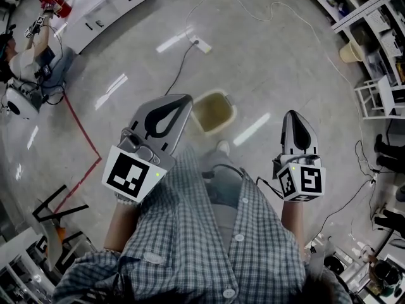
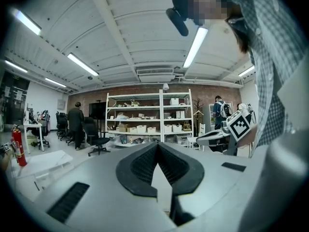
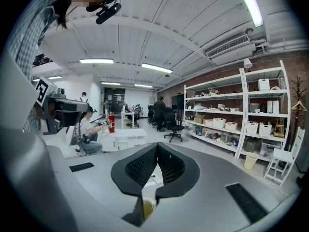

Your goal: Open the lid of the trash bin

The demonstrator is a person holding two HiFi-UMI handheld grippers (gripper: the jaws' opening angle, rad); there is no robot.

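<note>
Left gripper [image 1: 180, 101] and right gripper [image 1: 295, 116], fingers pressed together and empty, hang above a beige trash bin [image 1: 230, 123]; its lid [image 1: 212, 111] looks light and probably lifts by its edge.

I'm in a big open lab or workshop: white shelf racks [image 2: 160, 115] loaded with bins [image 2: 141, 128] against a brick wall [image 2: 94, 95], office chairs [image 2: 96, 139], a fire extinguisher [image 2: 17, 146], ceiling strip lights [image 2: 83, 65], and cables [image 1: 180, 65] across the polished floor [image 1: 272, 62].

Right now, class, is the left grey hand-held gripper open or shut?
Shut: in the left gripper view, the left grey hand-held gripper has its black ribbed jaw tips meeting, with nothing held between them.
</note>
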